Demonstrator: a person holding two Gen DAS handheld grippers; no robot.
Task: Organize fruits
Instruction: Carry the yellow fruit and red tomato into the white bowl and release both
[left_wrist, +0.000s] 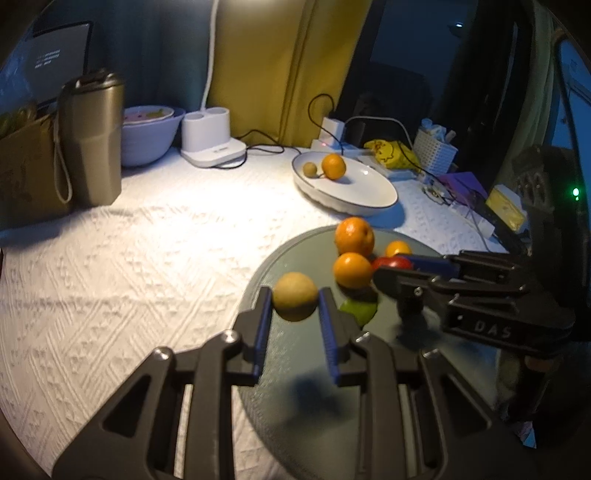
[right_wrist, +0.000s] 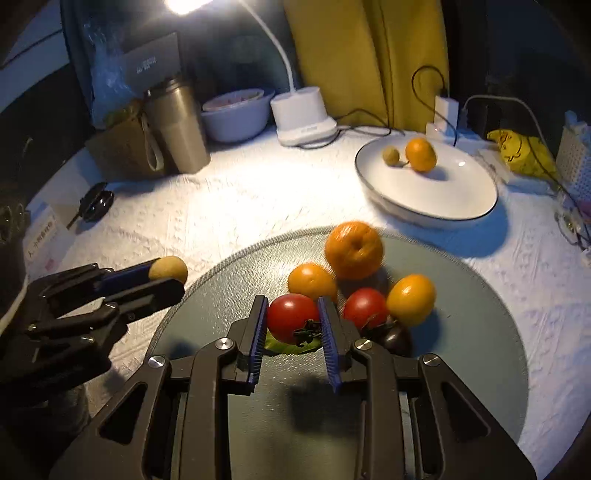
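fruits sit clustered on the grey round mat (right_wrist: 461, 332); two already lie in the white plate (right_wrist: 443, 206). the left gripper (left_wrist: 295, 301) is clamped on a tan round fruit (left_wrist: 294, 301), the right gripper (right_wrist: 293, 319) on a red tomato (right_wrist: 291, 317). the picking step looks done; next, i judge, both must lift clear and carry to the plate without nudging the oranges (right_wrist: 352, 249).
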